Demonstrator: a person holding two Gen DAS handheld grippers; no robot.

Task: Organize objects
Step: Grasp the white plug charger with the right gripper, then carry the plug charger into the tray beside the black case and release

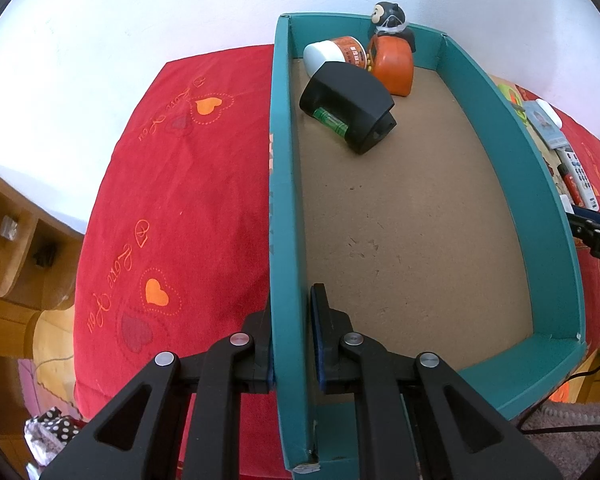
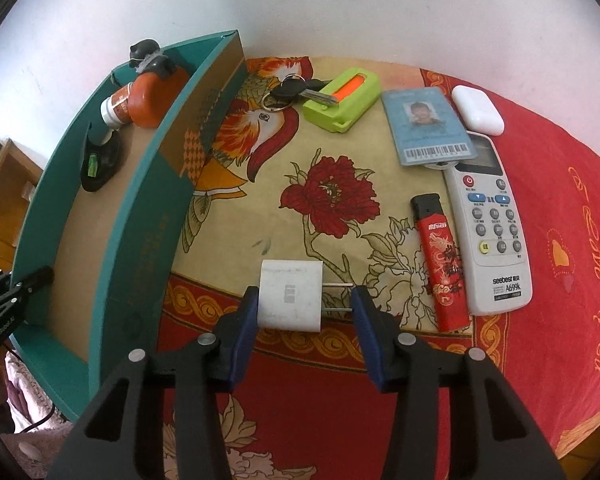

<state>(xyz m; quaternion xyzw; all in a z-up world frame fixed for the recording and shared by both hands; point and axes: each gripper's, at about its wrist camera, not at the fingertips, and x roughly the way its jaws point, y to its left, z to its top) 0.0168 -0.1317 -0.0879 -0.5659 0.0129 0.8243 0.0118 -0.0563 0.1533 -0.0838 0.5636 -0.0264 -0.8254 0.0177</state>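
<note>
A teal box [image 1: 284, 200] with a brown floor lies on the red cloth; it also shows in the right wrist view [image 2: 140, 216]. In its far end lie a black tool [image 1: 348, 108], a white-capped bottle [image 1: 332, 53], an orange object [image 1: 392, 65] and an owl figure [image 1: 390, 16]. My left gripper [image 1: 291, 312] straddles the box's left wall, one finger inside and one outside, with a small gap at the inner pad. My right gripper [image 2: 304, 300] is open around a white plug adapter [image 2: 290, 294] lying on the cloth.
On the flowered cloth lie a red lighter [image 2: 440, 264], a white remote [image 2: 488, 224], an ID card [image 2: 428, 126], a white case [image 2: 478, 110], a green holder [image 2: 342, 98] and keys [image 2: 296, 90]. A wooden shelf [image 1: 12, 248] stands at left.
</note>
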